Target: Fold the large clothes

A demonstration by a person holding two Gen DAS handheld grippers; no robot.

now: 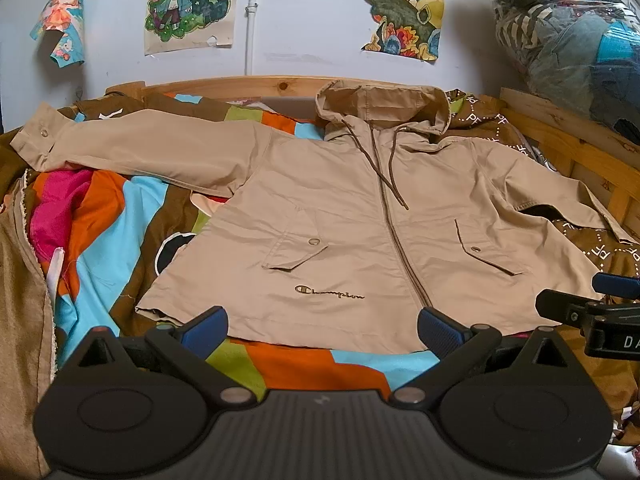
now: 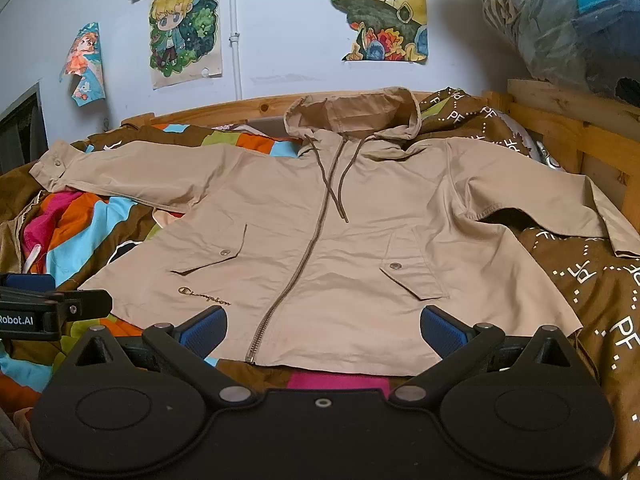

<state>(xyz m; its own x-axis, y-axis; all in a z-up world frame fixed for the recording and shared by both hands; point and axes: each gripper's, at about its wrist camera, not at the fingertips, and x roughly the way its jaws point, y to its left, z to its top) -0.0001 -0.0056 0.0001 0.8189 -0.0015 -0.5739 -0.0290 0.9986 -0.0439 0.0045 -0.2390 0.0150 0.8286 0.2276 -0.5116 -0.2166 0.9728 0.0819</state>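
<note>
Hovering above the near hem with nothing between their blue pads, the left gripper (image 1: 322,330) and right gripper (image 2: 322,330) both stand spread wide and empty. The tan hooded jacket (image 1: 360,208) lies face up and zipped on the patterned bedspread (image 1: 120,216), hood toward the wall, sleeves out to either side. Folding seems not yet begun, so a sleeve is probably the first thing to bring in. The left sleeve (image 1: 132,148) stretches far out, and its cuff looks the best place to pinch; the right sleeve (image 2: 560,204) lies bent near the wooden bed frame (image 2: 560,128). Grip one fabric layer only, lift low, and avoid snagging the drawcords (image 2: 336,184).
</note>
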